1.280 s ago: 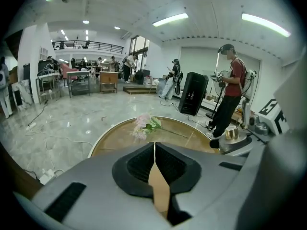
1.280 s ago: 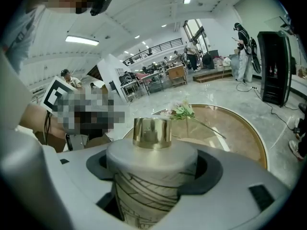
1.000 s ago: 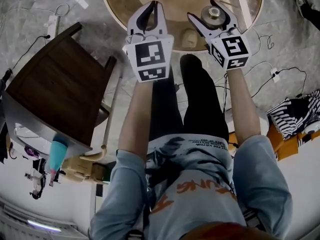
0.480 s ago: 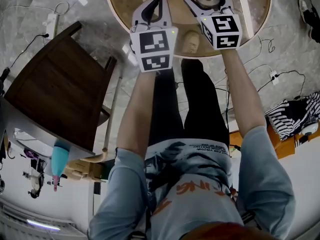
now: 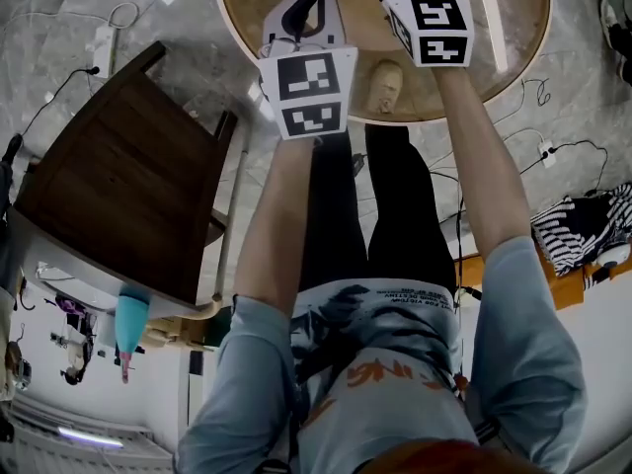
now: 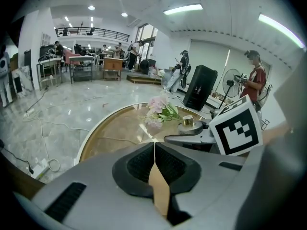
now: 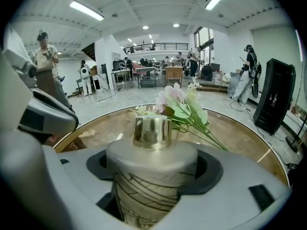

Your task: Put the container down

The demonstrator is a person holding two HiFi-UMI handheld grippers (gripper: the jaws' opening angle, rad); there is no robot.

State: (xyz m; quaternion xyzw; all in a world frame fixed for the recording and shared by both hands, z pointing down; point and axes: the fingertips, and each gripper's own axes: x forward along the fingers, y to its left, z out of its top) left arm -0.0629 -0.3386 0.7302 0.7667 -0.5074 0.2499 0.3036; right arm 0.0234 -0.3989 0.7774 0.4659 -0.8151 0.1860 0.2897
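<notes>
A person standing at a round, tan worktop [image 5: 513, 38] reaches both arms forward over its near edge, a two-jaw tool in each hand. The right tool [image 7: 153, 169] is clamped on the container [image 7: 144, 195], a pale, upright cylindrical jar scored with dark crossing lines and topped by a grey lid and a shiny gold cap [image 7: 152, 132]. Its jaws press against the jar's sides just below the lid. The jar is held out over the worktop, at the top edge of the head view. No view shows whether its base touches the surface. The left tool [image 6: 154, 152] is just beside it on the person's left, its jaws pressed together with nothing between them. The left gripper view looks across at the right tool's marker cube [image 6: 235, 131]. Further along the worktop, beyond the jar, lies a spray of pink and white flowers [image 7: 184, 107] with green leaves and long stems. The head view shows the person's light blue sleeves [image 5: 523, 363], printed shirt and dark trousers, with a piece of dark wooden furniture [image 5: 118, 176] on the person's left. White cables [image 5: 533, 87] trail over the marbled grey floor. The two gripper views show a bright, open hall with ceiling strip lights, a tall black box [image 7: 278, 99] near the worktop, and several people standing around it, one in a red top [image 6: 252, 75].
</notes>
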